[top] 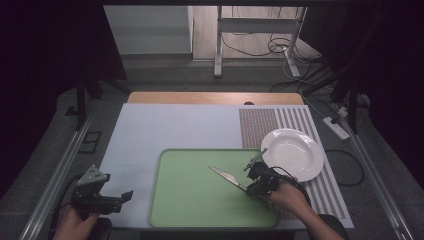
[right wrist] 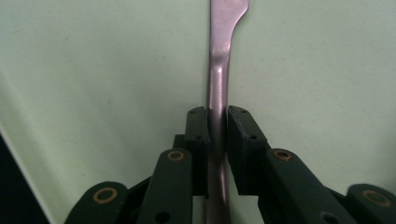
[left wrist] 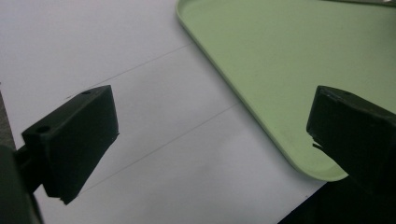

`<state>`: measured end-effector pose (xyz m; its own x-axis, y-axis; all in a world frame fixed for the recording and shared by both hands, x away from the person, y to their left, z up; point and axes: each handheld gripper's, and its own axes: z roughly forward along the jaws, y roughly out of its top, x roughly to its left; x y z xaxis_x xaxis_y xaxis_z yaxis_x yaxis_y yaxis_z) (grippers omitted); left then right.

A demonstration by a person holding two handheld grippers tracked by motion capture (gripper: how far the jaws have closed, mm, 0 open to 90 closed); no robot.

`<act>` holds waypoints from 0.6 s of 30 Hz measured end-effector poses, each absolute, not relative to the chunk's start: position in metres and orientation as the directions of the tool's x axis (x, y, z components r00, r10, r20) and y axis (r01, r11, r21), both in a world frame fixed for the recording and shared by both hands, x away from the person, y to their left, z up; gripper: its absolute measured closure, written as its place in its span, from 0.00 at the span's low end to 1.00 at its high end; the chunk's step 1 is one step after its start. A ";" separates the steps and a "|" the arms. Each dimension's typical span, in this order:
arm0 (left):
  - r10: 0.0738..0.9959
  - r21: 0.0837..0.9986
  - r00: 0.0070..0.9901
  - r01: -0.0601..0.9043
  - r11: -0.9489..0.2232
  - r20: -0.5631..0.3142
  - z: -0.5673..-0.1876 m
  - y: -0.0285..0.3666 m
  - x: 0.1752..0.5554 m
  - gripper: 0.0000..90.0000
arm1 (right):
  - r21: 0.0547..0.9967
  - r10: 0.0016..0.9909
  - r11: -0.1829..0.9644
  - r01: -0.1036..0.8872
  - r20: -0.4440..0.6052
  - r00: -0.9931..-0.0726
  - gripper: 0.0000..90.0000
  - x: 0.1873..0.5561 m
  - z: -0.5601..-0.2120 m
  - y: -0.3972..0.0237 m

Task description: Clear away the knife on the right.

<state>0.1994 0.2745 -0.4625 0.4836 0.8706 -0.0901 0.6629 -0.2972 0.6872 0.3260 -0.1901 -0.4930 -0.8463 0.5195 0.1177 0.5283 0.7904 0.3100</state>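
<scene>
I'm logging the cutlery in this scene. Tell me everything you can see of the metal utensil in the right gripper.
The utensil is a slim, shiny piece of silver-coloured metal, probably a knife: a narrow handle widening into a flat blade with a pointed tip. The right gripper is shut on its handle, pads pressing both sides. It sits over the green tray, tip pointing left and away from the person, left of the white plate. Whether the tip touches the tray is unclear.

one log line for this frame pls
right gripper: shut on knife handle, over green tray | left gripper: open, nothing held, beside tray | plate: bare, right of tray
</scene>
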 end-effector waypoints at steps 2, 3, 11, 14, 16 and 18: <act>0.871 0.685 0.483 0.665 -0.298 -0.090 -0.463 0.274 0.200 0.03 | 0.329 0.516 0.781 0.530 0.137 -0.845 0.83 0.327 -0.489 -0.189; 0.871 0.685 0.482 0.666 -0.296 -0.091 -0.463 0.274 0.200 0.03 | 0.337 0.515 0.779 0.529 0.140 -0.846 0.83 0.329 -0.486 -0.189; 0.872 0.682 0.482 0.667 -0.300 -0.089 -0.463 0.274 0.200 0.03 | 0.344 0.381 0.852 0.395 0.111 -0.918 1.00 0.340 -0.478 -0.147; 0.872 0.683 0.481 0.667 -0.297 -0.090 -0.463 0.274 0.200 0.03 | 0.331 0.345 0.875 0.353 0.087 -0.935 1.00 0.346 -0.484 -0.127; 0.872 0.683 0.481 0.667 -0.297 -0.091 -0.463 0.274 0.200 0.03 | 0.331 0.338 0.877 0.347 0.087 -0.937 1.00 0.351 -0.488 -0.118; 0.872 0.684 0.482 0.667 -0.297 -0.091 -0.463 0.274 0.200 0.03 | 0.320 0.325 0.888 0.331 0.075 -0.943 1.00 0.355 -0.493 -0.111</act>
